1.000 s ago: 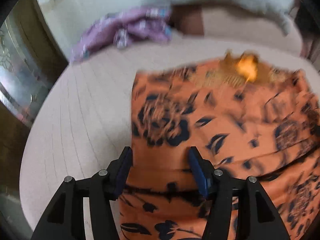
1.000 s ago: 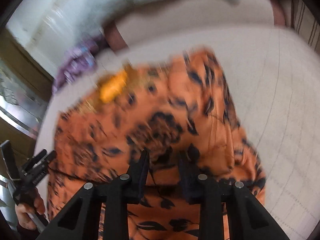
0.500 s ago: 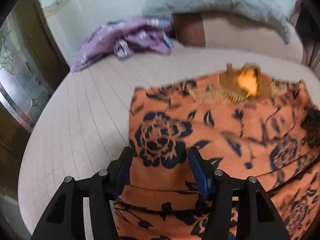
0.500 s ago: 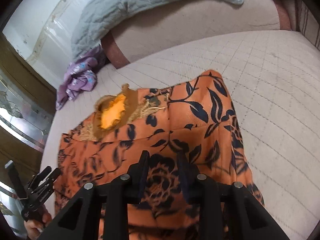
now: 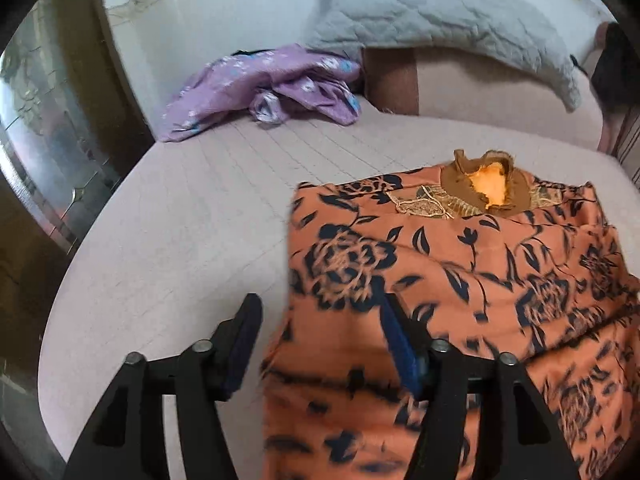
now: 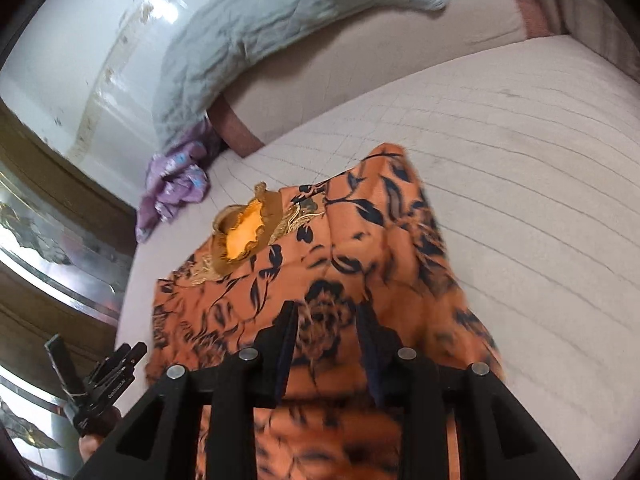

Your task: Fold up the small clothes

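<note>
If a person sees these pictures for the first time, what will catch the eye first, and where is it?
First comes the orange dress with dark blue flowers, spread on the pale bed right before both grippers, its brown collar on the far side. Next is the crumpled purple garment at the far edge of the bed, beside a grey quilt draped over the headboard.

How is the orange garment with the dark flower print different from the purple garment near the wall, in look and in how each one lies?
The orange garment with dark flower print lies spread and partly folded, fairly flat, close to the cameras; the purple garment with pale flowers sits crumpled in a heap at the far edge. The orange garment shows a brown neckline with gold embroidery; the purple garment shows no such trim. Both are floral-printed clothes resting on the same pale quilted bed surface.
</note>
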Demonstrator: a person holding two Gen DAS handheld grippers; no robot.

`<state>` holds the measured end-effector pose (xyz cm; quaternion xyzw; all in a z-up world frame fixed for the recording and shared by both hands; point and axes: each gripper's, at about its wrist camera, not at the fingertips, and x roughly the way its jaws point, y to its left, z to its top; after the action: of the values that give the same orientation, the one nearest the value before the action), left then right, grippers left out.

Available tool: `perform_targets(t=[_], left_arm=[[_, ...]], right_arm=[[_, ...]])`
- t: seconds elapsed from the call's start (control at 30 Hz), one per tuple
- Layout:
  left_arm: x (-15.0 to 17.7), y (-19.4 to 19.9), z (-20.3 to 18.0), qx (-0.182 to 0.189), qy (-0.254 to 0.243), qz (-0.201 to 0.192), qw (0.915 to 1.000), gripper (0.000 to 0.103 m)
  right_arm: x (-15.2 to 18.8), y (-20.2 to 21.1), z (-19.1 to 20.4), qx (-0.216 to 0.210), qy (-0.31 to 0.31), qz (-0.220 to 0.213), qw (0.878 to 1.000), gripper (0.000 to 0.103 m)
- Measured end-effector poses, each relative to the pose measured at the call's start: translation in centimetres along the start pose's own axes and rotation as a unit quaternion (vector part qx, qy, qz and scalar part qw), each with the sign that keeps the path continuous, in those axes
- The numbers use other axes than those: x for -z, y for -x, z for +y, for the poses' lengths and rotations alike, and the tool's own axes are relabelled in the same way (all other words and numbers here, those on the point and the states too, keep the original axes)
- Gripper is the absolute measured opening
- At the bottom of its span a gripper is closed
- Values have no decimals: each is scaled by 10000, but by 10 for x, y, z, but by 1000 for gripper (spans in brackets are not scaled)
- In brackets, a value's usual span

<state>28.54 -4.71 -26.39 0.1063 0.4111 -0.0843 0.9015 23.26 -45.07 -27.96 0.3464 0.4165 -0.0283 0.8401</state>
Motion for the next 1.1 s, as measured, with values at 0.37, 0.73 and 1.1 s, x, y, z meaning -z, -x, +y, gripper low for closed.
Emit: perform_targets(t=[0.37,0.73,1.1], left_arm=[[126,75,65,93,720,293,9969,85],[183,98,72,793,865,970,9883,49],[194,84,67,1659,1035,1406,9706,52]], right_arm=[[117,113,-87,108,-611,-40,9981,70],[174,135,-100,141,-575,402,9974,70],[196,123,-96,370,-448,726,9957,70]])
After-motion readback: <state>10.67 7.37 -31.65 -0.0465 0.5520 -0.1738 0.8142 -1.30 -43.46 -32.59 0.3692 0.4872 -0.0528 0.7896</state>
